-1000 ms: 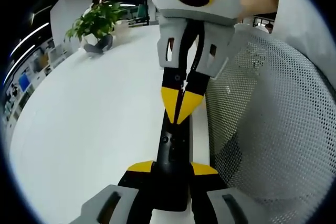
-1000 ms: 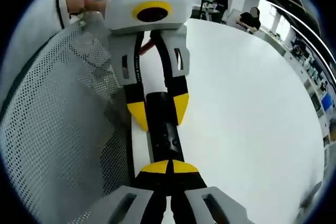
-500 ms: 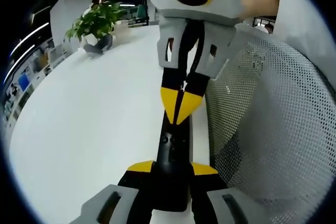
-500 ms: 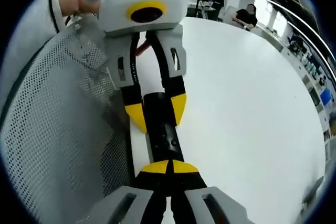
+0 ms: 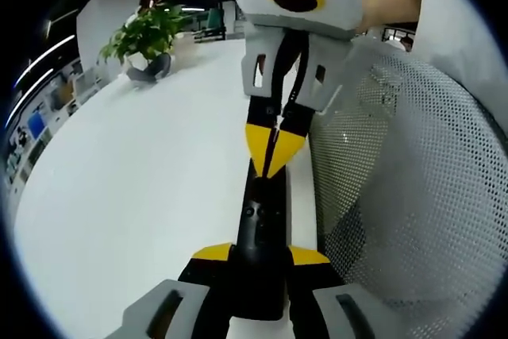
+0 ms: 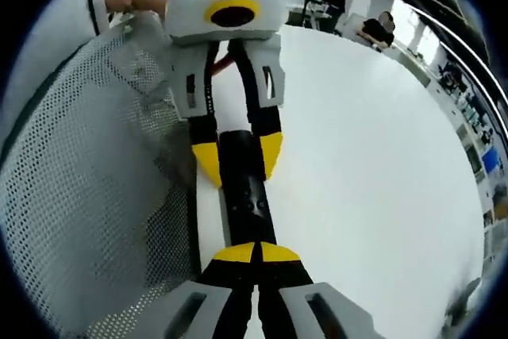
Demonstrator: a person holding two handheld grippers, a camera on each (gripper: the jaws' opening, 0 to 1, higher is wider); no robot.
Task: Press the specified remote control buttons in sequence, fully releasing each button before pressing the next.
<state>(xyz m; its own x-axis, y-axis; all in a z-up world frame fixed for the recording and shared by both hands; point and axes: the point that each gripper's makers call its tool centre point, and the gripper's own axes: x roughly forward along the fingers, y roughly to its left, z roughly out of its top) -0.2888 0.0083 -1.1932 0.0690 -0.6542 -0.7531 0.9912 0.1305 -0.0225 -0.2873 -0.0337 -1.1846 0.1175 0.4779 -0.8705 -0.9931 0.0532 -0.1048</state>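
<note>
White table [image 5: 143, 188], broad and bare, with a potted plant [image 5: 147, 33] far beyond the jaws in the left gripper view and grey mesh [image 5: 413, 196] alongside. Black remote control [image 5: 262, 232] clamped between the left gripper [image 5: 260, 256] jaws, its far end under the right gripper [image 5: 268, 158]. Right gripper jaws closed to a yellow point, now lifted a little off the remote since half a second ago. In the right gripper view, right gripper [image 6: 255, 254] tips together at the remote [image 6: 248, 204], left gripper [image 6: 236, 160] gripping its far end.
</note>
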